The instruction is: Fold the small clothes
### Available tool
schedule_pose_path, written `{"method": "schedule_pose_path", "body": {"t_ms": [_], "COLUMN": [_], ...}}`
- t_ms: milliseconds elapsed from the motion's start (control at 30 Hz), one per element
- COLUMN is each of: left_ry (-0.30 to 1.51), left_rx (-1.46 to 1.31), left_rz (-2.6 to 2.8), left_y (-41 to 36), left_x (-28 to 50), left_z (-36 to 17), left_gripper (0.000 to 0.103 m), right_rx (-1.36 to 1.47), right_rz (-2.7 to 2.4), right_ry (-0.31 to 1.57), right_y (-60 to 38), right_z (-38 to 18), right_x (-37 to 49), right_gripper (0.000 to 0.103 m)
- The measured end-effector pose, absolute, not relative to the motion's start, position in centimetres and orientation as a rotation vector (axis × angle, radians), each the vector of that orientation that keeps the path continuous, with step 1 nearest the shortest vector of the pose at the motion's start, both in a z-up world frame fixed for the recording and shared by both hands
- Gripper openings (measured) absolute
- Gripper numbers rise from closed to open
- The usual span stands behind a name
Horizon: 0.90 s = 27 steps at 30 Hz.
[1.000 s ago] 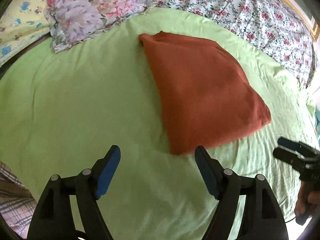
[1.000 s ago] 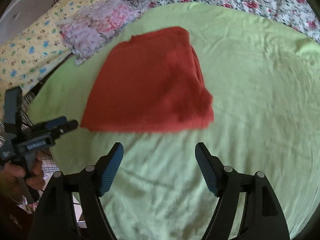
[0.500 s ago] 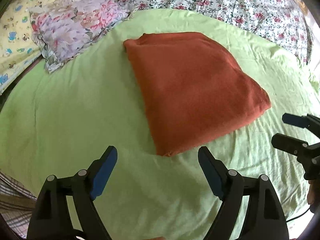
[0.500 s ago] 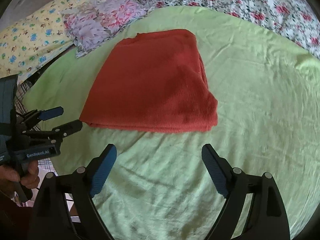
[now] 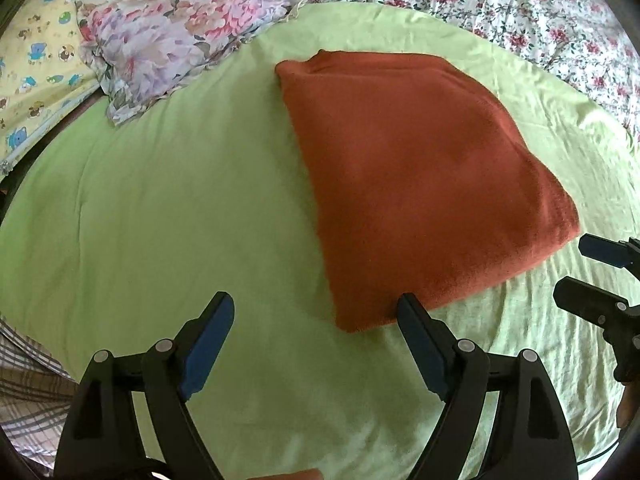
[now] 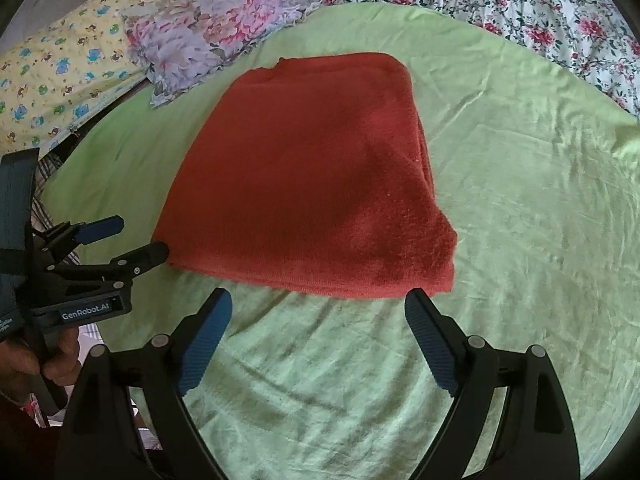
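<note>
A rust-red garment (image 5: 416,184) lies folded into a flat rectangle on the green sheet (image 5: 168,208); it also shows in the right wrist view (image 6: 312,184). My left gripper (image 5: 316,312) is open and empty just in front of the garment's near left corner, its right finger close to that corner. My right gripper (image 6: 318,304) is open and empty just in front of the garment's near edge. Each gripper shows in the other's view: the right one (image 5: 592,276) at the garment's right corner, the left one (image 6: 120,240) at its left corner.
A floral pillow (image 5: 168,36) and a yellow cartoon-print pillow (image 5: 36,68) lie at the back left. A rose-print bedspread (image 5: 500,4) runs along the back and right. Checked fabric (image 5: 28,380) hangs at the bed's near left edge.
Both grippers have moved closer to the garment's near edge and stayed open. The garment has not moved.
</note>
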<state>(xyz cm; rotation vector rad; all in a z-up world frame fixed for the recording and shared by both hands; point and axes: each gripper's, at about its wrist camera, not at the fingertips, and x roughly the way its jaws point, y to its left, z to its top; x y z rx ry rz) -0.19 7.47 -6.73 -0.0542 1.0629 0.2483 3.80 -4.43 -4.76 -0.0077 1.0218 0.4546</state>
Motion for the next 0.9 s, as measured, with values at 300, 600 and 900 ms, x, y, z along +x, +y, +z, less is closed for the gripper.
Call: {"method": "schedule_pose_path", "body": {"t_ms": [300, 600, 900], "left_ry": [1.069, 1.062, 1.024], "left_rx": [-0.064, -0.055, -0.070], "left_rz": [0.259, 0.254, 0.252], "left_y": [7.48, 7.23, 7.06], "left_x": [0.23, 0.64, 0.20], "left_z": [-7.14, -7.14, -6.41], "left_gripper": [0.085, 0.085, 0.085], "right_rx": [-0.003, -0.006, 0.001], "right_rz": [0.464, 0.472, 0.464], "right_ry": [1.031, 1.035, 1.010], "right_y": [-4.47, -4.61, -4.60], "right_z": [-5.26, -5.34, -4.87], "right_x": [4.30, 4.72, 4.62], "right_gripper": [0.089, 0.089, 0.089]}}
